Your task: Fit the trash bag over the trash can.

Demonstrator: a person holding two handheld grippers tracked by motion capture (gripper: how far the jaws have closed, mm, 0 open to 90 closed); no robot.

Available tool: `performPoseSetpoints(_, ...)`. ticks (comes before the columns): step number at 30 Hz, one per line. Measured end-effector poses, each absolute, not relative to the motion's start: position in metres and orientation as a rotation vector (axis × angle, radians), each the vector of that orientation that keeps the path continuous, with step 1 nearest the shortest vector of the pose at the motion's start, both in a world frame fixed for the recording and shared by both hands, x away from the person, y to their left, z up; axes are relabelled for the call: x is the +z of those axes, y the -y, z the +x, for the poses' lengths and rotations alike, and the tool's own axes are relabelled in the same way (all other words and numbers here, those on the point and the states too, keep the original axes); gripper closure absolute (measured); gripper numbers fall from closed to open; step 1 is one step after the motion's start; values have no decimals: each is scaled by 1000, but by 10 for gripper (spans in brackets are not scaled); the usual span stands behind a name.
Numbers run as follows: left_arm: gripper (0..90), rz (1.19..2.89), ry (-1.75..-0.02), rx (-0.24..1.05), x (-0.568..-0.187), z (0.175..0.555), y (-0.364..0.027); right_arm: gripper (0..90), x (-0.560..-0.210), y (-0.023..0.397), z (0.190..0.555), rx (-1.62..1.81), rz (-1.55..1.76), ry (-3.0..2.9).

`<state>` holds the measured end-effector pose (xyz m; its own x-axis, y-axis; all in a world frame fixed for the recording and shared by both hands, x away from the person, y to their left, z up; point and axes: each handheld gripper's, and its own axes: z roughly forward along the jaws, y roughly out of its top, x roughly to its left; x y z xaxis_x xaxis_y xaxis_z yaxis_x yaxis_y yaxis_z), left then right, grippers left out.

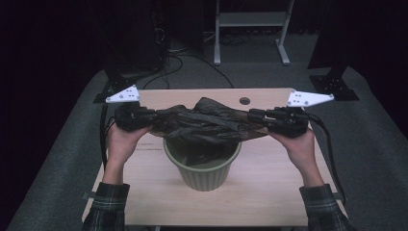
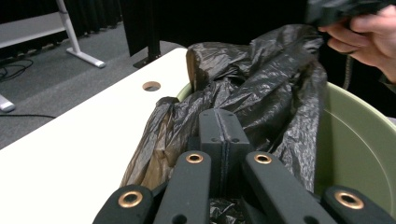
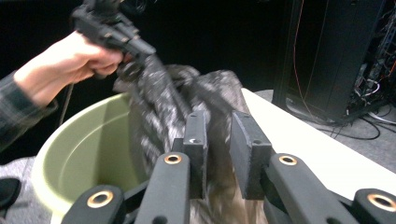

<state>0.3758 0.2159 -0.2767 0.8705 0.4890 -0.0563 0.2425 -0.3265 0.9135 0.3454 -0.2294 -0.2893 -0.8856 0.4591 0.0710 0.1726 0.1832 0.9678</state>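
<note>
A crumpled black plastic bag (image 1: 202,122) hangs stretched between my two grippers above a pale green bin (image 1: 204,175) standing mid-table. My left gripper (image 1: 154,115) is shut on the bag's left edge; in the left gripper view its jaws (image 2: 223,126) meet flat with bag film (image 2: 261,84) bunched around them, over the bin's rim (image 2: 359,135). My right gripper (image 1: 250,115) is at the bag's right edge. In the right gripper view its jaws (image 3: 219,135) stand a little apart, with blurred bag (image 3: 154,102) between and behind them, above the bin (image 3: 79,149).
The light wooden table (image 1: 269,192) has a round cable hole (image 1: 244,101) near its far edge. Beyond it, on grey carpet, stand a white frame (image 1: 250,29), black stands and loose cables. A dark equipment rack (image 3: 336,56) rises to the right.
</note>
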Motion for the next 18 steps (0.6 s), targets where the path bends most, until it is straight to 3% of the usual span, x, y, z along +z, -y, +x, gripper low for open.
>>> performPoseSetpoints(8, 900, 1920, -542, 274, -277, 374, -214, 718, -312, 250, 312, 1720, 605, -2252)
performPoseSetpoints(18, 900, 1923, -533, 264, -277, 373, -216, 543, -335, 256, 336, 1648, 714, -2293)
